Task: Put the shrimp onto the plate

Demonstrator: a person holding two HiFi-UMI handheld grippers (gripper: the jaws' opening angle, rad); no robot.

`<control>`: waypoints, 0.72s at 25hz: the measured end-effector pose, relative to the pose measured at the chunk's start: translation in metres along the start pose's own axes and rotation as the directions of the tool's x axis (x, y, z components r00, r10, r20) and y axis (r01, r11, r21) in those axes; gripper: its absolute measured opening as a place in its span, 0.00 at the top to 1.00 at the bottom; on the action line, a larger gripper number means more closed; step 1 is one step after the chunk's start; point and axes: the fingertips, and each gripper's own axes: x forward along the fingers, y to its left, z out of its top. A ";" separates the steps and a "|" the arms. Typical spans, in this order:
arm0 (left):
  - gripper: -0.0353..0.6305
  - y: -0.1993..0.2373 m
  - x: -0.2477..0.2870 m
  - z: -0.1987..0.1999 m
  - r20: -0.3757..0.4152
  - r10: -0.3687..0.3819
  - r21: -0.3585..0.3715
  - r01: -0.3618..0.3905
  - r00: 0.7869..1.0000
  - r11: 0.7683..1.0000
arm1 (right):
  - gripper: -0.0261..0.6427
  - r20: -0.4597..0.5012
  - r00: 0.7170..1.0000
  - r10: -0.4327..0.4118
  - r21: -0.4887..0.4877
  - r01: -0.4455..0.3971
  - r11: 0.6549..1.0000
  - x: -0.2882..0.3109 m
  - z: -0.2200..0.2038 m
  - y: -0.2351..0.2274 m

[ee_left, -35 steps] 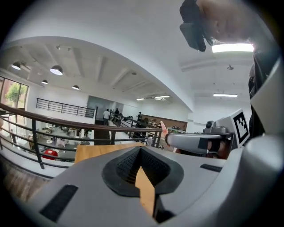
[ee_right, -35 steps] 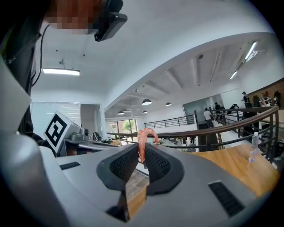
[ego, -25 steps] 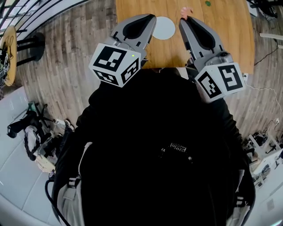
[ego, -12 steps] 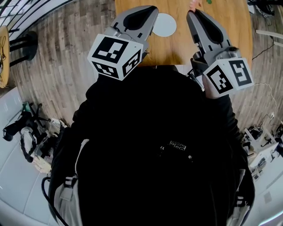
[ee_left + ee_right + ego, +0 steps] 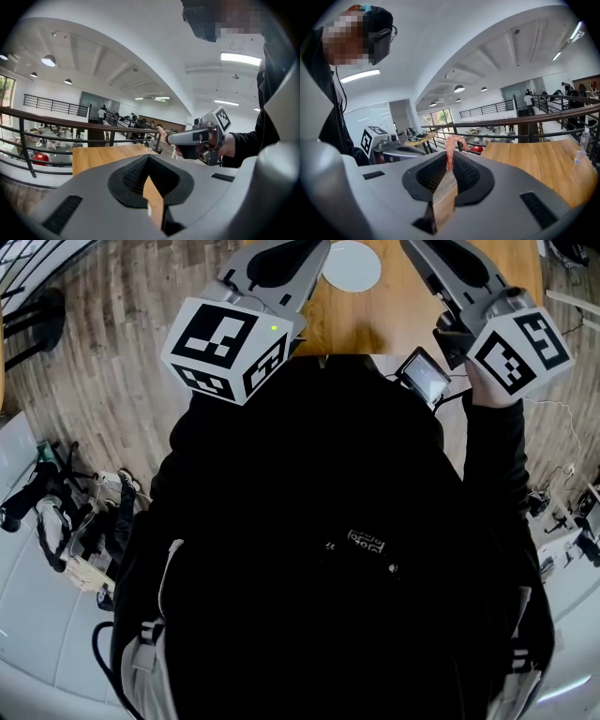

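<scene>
Your right gripper (image 5: 449, 165) pinches the shrimp (image 5: 452, 143); left gripper (image 5: 148, 159) sits pressed together, seemingly empty. Lower gently over the plate (image 5: 352, 263), top centre.

Bright, even indoor light from ceiling lamps (image 5: 48, 60); strong fisheye bending and dark vignette at edges; distant background soft.

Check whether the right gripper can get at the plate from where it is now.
Probably yes. The right gripper, shut on the shrimp, is beside the plate, which lies on the table between it and the left gripper. Nothing shows between jaws and plate.
</scene>
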 end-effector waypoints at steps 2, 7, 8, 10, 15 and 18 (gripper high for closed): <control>0.94 0.002 -0.002 -0.005 -0.004 0.009 -0.012 -0.009 1.000 1.000 | 0.88 -0.019 1.000 0.003 -0.014 -0.003 1.000 0.007 -0.006 0.001; 0.94 0.001 -0.005 -0.017 -0.007 0.018 -0.038 -0.018 1.000 0.999 | 0.88 -0.082 0.997 0.000 -0.038 -0.003 0.999 0.026 -0.027 0.006; 0.94 0.000 -0.006 -0.018 -0.008 0.016 -0.039 -0.017 1.000 0.999 | 0.88 -0.089 0.996 -0.004 -0.036 0.000 0.999 0.029 -0.031 0.005; 0.94 -0.003 -0.006 -0.019 -0.012 0.013 -0.040 -0.014 1.000 0.999 | 0.88 -0.099 0.995 -0.006 -0.030 0.003 1.000 0.032 -0.036 0.002; 0.94 -0.002 -0.007 -0.022 -0.015 0.018 -0.048 -0.019 1.000 0.999 | 0.88 -0.115 0.993 0.001 -0.010 -0.002 1.000 0.038 -0.045 -0.002; 0.94 0.000 -0.009 -0.027 -0.023 0.024 -0.046 -0.025 0.999 0.999 | 0.88 -0.129 0.992 -0.007 -0.017 0.005 1.000 0.041 -0.049 -0.007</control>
